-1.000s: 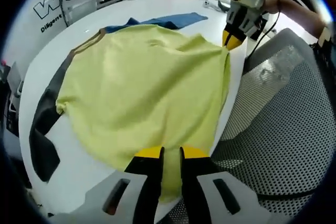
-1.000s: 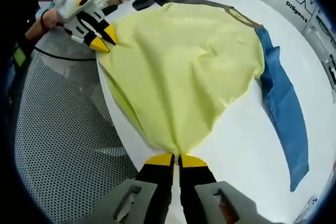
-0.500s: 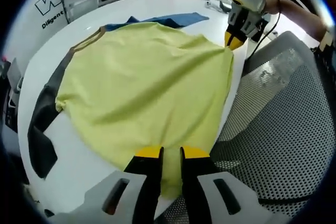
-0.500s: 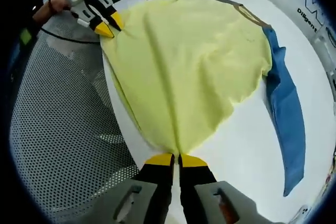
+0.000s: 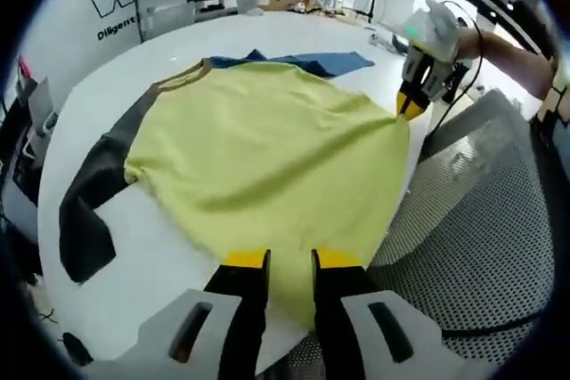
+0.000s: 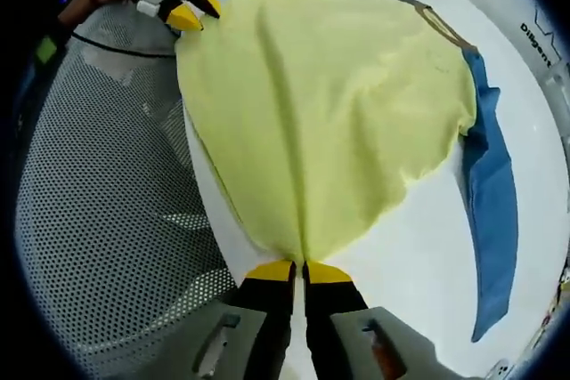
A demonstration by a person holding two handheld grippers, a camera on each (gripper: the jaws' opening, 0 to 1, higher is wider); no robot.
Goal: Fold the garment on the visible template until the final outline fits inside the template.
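Slippage is the main worry in the left gripper view. The left gripper (image 5: pixel 290 260) has its jaws narrowed onto the near hem of the yellow shirt (image 5: pixel 267 144), and the hem corner hangs past the edge of the white table (image 5: pixel 116 300). The cloth looks pulled fairly flat between this grip and the right gripper (image 5: pixel 411 106), which pinches the far hem corner at the table edge. If the two hands move at different speeds, one corner could probably pull free, or the body could bunch. The shirt's body lies spread on the table, with a dark grey sleeve (image 5: pixel 89 211) trailing to one side and a blue sleeve (image 5: pixel 307 61) stretched out behind it. I cannot make out any template outline under the cloth, so a fold could easily land off its mark.

In the right gripper view, the right gripper (image 6: pixel 298 270) has its jaws closed tight on the hem corner, right at the table edge. The left gripper (image 6: pixel 187 13) holds the other corner, off toward the mesh chair (image 6: pixel 98 220). A strip of the hem sags over the edge between the grips, and it might drag or catch there when lifted. The blue sleeve (image 6: pixel 494 211) lies long and loose, so it may trail outside the final outline unless it is tucked in.
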